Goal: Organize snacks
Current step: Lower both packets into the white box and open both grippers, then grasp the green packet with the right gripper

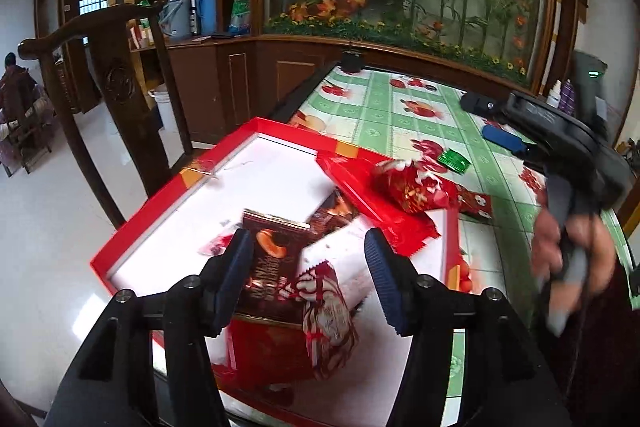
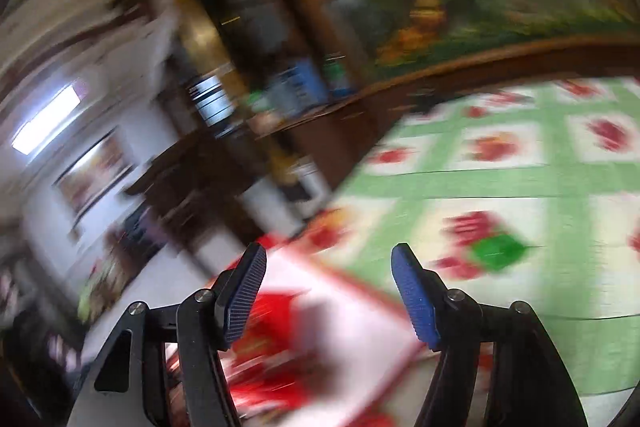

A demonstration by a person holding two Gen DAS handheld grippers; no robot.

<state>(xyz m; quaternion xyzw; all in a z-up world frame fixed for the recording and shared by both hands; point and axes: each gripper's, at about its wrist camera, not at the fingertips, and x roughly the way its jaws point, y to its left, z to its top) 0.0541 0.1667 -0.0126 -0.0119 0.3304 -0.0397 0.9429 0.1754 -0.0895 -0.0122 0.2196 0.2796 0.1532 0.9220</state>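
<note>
Snack packets, in the red box (image 1: pixel 120 239), which sits at the near left corner of the table (image 1: pixel 400 115) and overhangs its left edge:
- dark brown packet (image 1: pixel 272 259) with an orange picture, lying on the white box floor;
- white packet with red-brown swirls (image 1: pixel 332 303), overlapping the brown one;
- flat red wrapper (image 1: pixel 372 195), draped over the box's right wall.

Snacks outside the box, on the green-checked fruit-print cloth:
- red and white bag (image 1: pixel 416 185), just beside the box's right wall;
- small red sachet (image 1: pixel 476 205), touching that bag;
- small green sachet (image 1: pixel 454 161), further toward the table's middle, also seen blurred in my right view.

My left gripper (image 1: pixel 306 267): jaws apart above the box, brown and white packets between the pads, no pad pressing on either.

My right gripper (image 2: pixel 328 291): jaws apart, nothing between them, over the box's far corner; view heavily blurred. My right hand (image 1: pixel 568 247) shows at the table's right edge.

Beyond: dark pouch (image 1: pixel 480 105) and blue object (image 1: pixel 504 139) at the far right edge; wooden chair (image 1: pixel 116 79) left of the table.
</note>
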